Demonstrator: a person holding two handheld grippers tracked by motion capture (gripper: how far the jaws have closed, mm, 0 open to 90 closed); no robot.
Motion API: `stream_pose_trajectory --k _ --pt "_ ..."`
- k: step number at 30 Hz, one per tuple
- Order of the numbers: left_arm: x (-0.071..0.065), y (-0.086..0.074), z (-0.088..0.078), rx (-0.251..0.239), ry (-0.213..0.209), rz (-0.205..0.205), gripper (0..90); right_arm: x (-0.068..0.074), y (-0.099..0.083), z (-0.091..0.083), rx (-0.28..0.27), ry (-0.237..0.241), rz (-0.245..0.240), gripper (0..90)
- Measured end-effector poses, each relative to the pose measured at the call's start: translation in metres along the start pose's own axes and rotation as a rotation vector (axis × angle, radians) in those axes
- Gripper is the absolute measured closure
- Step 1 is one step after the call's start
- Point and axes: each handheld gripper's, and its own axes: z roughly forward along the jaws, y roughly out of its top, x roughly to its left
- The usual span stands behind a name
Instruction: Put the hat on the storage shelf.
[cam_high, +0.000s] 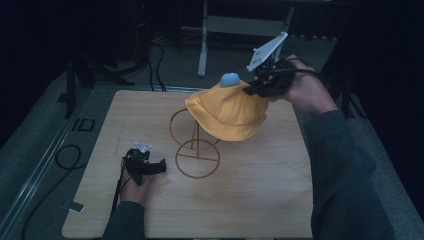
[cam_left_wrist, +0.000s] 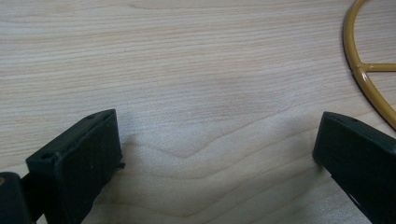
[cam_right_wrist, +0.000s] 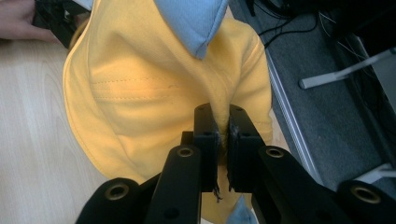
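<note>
A yellow bucket hat (cam_high: 227, 111) with a light blue top (cam_high: 230, 79) hangs over a yellow wire stand (cam_high: 196, 148) near the middle of the wooden table (cam_high: 260, 195). My right gripper (cam_high: 250, 90) is at the hat's far right side, shut on a fold of its yellow cloth (cam_right_wrist: 223, 122). In the right gripper view the hat (cam_right_wrist: 140, 93) spreads out beyond the jaws, its blue lining (cam_right_wrist: 194, 21) showing at the top. My left gripper (cam_high: 161, 166) rests on the table left of the stand's ring base, open and holding nothing. The stand's base ring (cam_left_wrist: 362, 70) curves past its right jaw.
A table leg and frame (cam_high: 202, 47) stand on the grey floor behind the table. Cables (cam_high: 67, 157) lie on the floor at the left. Bare wood (cam_left_wrist: 196, 93) stretches in front of the left gripper.
</note>
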Motion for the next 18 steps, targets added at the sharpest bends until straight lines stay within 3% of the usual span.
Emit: stream_pose_trajectory --k 7,14,18 --pt "0.0 0.0 0.0 0.001 -0.002 0.002 0.9 0.017 0.036 0.018 -0.018 0.034 -0.063 84.1" --pt "0.0 0.0 0.0 0.002 -0.006 0.005 0.9 0.031 0.052 0.044 -0.011 0.066 -0.09 83.0" --pt "0.0 0.0 0.0 0.001 -0.005 0.004 0.9 0.039 0.062 0.059 -0.034 0.073 -0.093 82.8"
